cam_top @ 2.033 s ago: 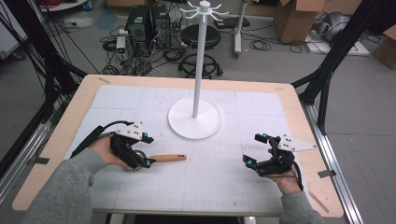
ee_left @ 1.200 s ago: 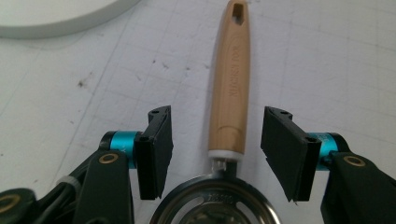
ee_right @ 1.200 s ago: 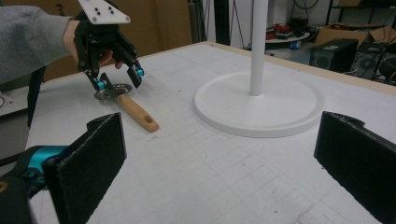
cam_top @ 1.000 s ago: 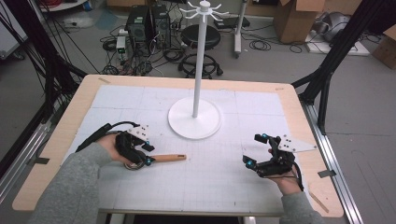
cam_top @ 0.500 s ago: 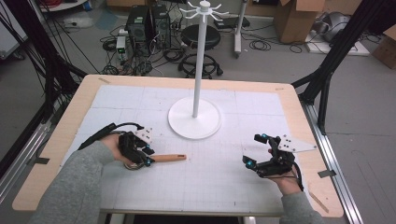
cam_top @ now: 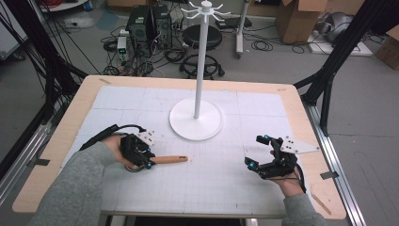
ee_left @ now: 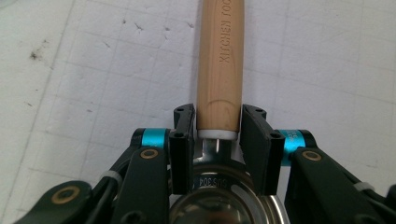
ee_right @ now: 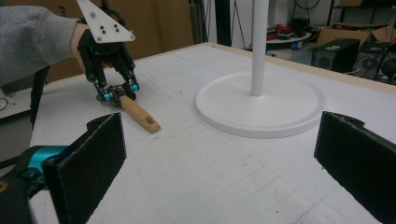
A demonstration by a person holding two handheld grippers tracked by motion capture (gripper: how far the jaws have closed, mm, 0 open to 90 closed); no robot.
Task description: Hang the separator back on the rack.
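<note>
Lying flat on the white gridded worktop (cam_top: 226,188), a kitchen tool with a wooden handle (cam_top: 169,159) sits at the near left, its handle pointing right toward the middle of the sheet. The left gripper (cam_top: 142,160) comes down on the tool's left end, where the wood meets a white collar and a steel head (ee_left: 219,196). In the left gripper view its two black fingers (ee_left: 183,135) stand on either side of the handle's base, hard against the wood; they have just been closing, with the handle between them, and now pinch it. The wood carries embossed lettering along its length, and the free end has a hanging hole, seen in the right gripper view.

The right gripper (cam_top: 258,151) rests at the near right of the worktop, well apart from the tool, held in the person's right hand (cam_top: 288,181). Its fingers (ee_right: 93,158) are spread wide with nothing between them, and they face left across the sheet toward the tool and the other gripper.

A white stand (cam_top: 196,125) with a round base, a tall pole and hooks at the top is on the far middle of the worktop, between the two grippers and beyond them. The handle's free end lies near the base's near edge but does not touch it.
</note>
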